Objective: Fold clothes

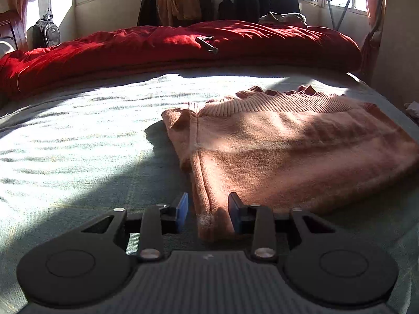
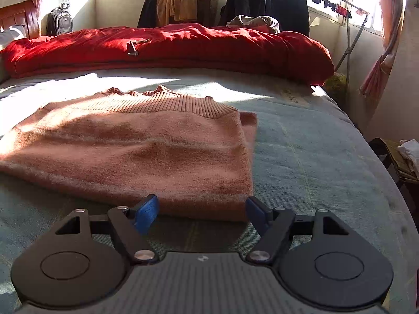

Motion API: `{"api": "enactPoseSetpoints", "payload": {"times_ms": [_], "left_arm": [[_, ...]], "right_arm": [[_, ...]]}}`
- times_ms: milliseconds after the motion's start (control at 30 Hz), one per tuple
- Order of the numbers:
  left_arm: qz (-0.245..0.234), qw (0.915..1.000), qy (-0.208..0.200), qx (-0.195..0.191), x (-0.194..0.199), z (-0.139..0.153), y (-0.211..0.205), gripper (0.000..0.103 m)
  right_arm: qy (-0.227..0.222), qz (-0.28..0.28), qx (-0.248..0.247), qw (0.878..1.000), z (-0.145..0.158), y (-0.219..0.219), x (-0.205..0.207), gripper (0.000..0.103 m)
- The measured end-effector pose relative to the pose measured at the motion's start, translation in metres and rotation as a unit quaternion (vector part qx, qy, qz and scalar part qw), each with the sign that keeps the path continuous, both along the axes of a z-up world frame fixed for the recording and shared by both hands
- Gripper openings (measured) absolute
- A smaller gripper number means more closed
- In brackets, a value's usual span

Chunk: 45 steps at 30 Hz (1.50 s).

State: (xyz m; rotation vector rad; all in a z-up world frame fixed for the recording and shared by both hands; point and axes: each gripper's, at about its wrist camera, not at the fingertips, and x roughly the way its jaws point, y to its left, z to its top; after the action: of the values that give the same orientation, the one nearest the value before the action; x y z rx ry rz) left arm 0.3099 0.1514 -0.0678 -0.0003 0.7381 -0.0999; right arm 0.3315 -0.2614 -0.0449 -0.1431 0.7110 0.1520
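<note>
A folded salmon-pink knit sweater (image 1: 288,151) lies flat on the pale green bed sheet (image 1: 78,144), its ribbed hem towards the far side. In the left wrist view my left gripper (image 1: 208,209) straddles the sweater's near left corner. A gap shows beside the left blue pad and the right pad rests against the knit, so the jaws stand partly open. In the right wrist view the sweater (image 2: 144,146) fills the left and middle. My right gripper (image 2: 201,209) stands wide open just short of its near right edge, holding nothing.
A rumpled red duvet (image 2: 183,44) runs across the far side of the bed with a small dark tool (image 2: 134,47) on it. Behind are a backpack (image 2: 59,23), hanging dark clothes (image 2: 262,0) and windows. The bed sheet (image 2: 314,170) ends at the right by a cluttered chair (image 2: 398,157).
</note>
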Motion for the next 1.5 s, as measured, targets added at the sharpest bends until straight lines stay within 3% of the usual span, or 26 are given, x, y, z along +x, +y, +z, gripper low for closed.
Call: {"api": "enactPoseSetpoints", "payload": {"times_ms": [167, 533, 600, 667, 767, 867, 1000, 1067, 1133, 1300, 1433, 1500], "left_arm": [[-0.004, 0.9996, 0.015, -0.024, -0.003, -0.009, 0.005, 0.024], [-0.029, 0.9965, -0.018, -0.076, -0.001, -0.003, 0.018, 0.024], [-0.029, 0.9964, -0.007, -0.08, 0.005, -0.008, 0.019, 0.024], [-0.025, 0.9959, -0.003, -0.087, 0.006, -0.011, 0.02, 0.024], [-0.019, 0.995, -0.012, -0.097, 0.002, -0.011, 0.021, 0.024], [-0.014, 0.9926, -0.024, -0.118, 0.001, -0.009, 0.023, 0.022], [-0.014, 0.9923, -0.004, -0.123, 0.014, -0.016, 0.023, 0.022], [-0.007, 0.9924, 0.004, -0.123, 0.018, -0.017, 0.022, 0.014], [-0.004, 0.9941, -0.003, -0.108, 0.017, -0.009, 0.018, 0.012], [-0.014, 0.9947, -0.023, -0.099, 0.009, 0.013, 0.019, 0.011], [0.008, 0.9943, 0.021, -0.104, 0.014, -0.011, 0.028, 0.012], [0.023, 0.9936, 0.025, -0.108, 0.013, -0.019, 0.031, 0.019]], "right_arm": [[-0.008, 0.008, 0.006, 1.0, 0.003, 0.0, -0.002, 0.078], [-0.008, -0.023, 0.031, 0.999, -0.011, -0.03, 0.03, 0.077], [0.0, -0.031, 0.061, 0.998, -0.017, -0.042, 0.041, 0.071], [0.015, -0.04, 0.105, 0.994, -0.026, -0.056, 0.053, 0.051], [0.033, -0.049, 0.177, 0.982, -0.038, -0.073, 0.063, 0.032], [0.027, -0.055, 0.222, 0.973, -0.042, -0.08, 0.061, 0.031], [0.03, -0.051, 0.259, 0.964, -0.049, -0.089, 0.064, 0.031], [0.035, -0.051, 0.27, 0.961, -0.053, -0.091, 0.067, 0.021], [0.028, -0.052, 0.273, 0.96, -0.046, -0.093, 0.065, 0.012], [0.022, -0.043, 0.252, 0.966, -0.022, -0.091, 0.055, 0.01], [0.046, -0.049, 0.207, 0.976, -0.027, -0.089, 0.055, 0.01], [0.062, -0.064, 0.217, 0.972, -0.04, -0.094, 0.057, 0.011]]}}
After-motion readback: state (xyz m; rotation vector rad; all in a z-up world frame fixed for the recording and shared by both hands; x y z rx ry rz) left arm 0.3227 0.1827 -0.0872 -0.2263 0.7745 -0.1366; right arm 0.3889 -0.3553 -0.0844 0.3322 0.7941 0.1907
